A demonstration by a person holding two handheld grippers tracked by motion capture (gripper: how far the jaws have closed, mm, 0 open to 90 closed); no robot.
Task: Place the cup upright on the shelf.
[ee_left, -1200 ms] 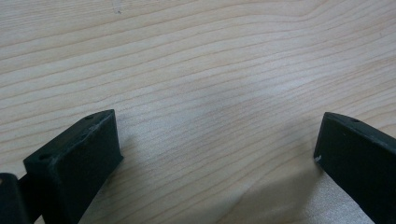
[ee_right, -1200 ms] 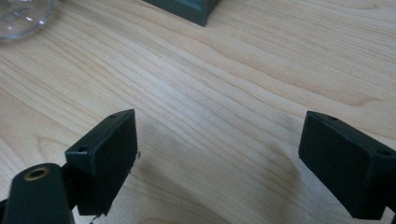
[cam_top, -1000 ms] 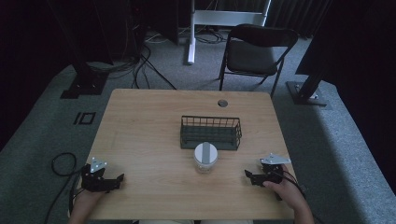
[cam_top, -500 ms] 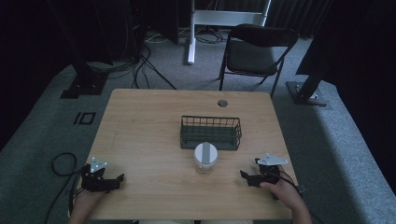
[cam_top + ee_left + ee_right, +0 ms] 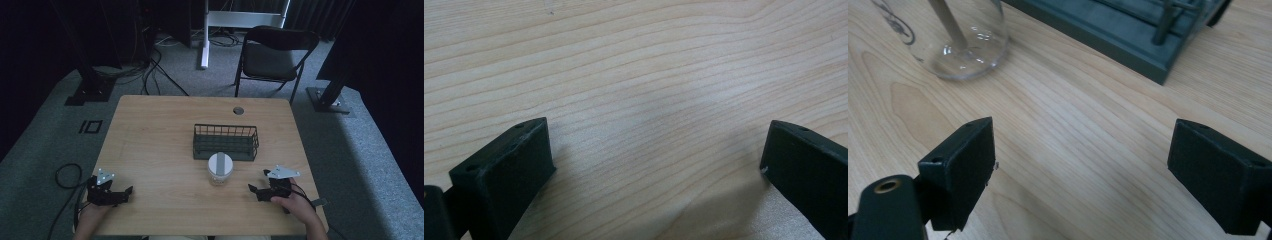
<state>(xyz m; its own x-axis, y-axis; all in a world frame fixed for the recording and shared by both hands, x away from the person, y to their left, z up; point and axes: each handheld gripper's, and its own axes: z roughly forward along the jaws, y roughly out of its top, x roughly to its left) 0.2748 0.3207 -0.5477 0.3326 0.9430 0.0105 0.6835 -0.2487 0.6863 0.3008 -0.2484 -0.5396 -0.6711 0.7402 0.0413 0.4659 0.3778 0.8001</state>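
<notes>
Little of the work can be judged as done: the glass jar (image 5: 220,169) with its white lid is seen standing upright on the bench (image 5: 150,145), just in front of the dark wire basket (image 5: 226,141) and close against its near wall, whether touching cannot be told from the high view; nothing is held by either gripper, so the reach, the grasp and whatever follows for the jar are all judged to be left; the likeliest aim, a lift of the jar toward the basket, is offered only as a guess

The right gripper (image 5: 261,192) is seen low over the bench at the near right, its fingers spread wide with bare wood between them; in the right gripper view the jar (image 5: 955,37) lies ahead and to the left of the gap, well beyond the left finger (image 5: 960,172) and apart from it, while the basket (image 5: 1143,35) runs across the upper right; a turn toward the jar would be needed before the fingers could be brought round it

The left gripper (image 5: 121,193) is seen at the near left corner, well apart from the jar; its fingers (image 5: 506,175) are likewise held wide over plain wood, with nothing between them
</notes>
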